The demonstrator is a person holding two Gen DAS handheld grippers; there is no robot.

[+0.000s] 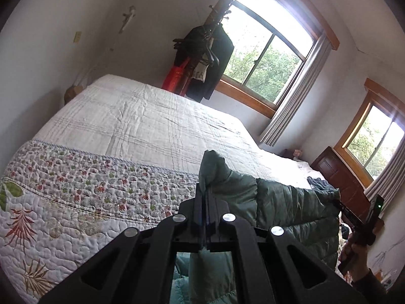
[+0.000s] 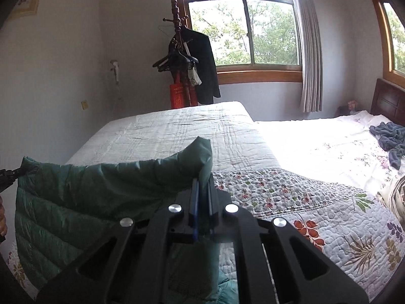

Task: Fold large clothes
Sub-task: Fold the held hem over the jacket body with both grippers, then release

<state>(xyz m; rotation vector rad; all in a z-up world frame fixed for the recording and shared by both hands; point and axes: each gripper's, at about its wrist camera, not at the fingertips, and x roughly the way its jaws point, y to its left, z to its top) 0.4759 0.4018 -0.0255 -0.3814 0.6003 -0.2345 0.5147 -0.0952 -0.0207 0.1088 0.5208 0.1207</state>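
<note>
A green quilted puffer jacket (image 1: 291, 207) hangs stretched in the air between both grippers, above the near edge of the bed. My left gripper (image 1: 203, 190) is shut on one corner of it, the fabric bunching up past the fingertips. In the right wrist view the jacket (image 2: 83, 195) spreads to the left, and my right gripper (image 2: 202, 185) is shut on its other corner. The right gripper also shows in the left wrist view (image 1: 354, 215), held by a hand at the far right. The left gripper's tip (image 2: 10, 173) shows at the left edge of the right wrist view.
The bed (image 1: 131, 126) carries a white quilt with a floral border (image 2: 291, 192). A blue cloth (image 2: 389, 139) lies crumpled near the wooden headboard (image 2: 389, 101). A coat rack with dark clothes and a red bag (image 2: 187, 68) stands by the window (image 2: 243, 27) beyond the bed.
</note>
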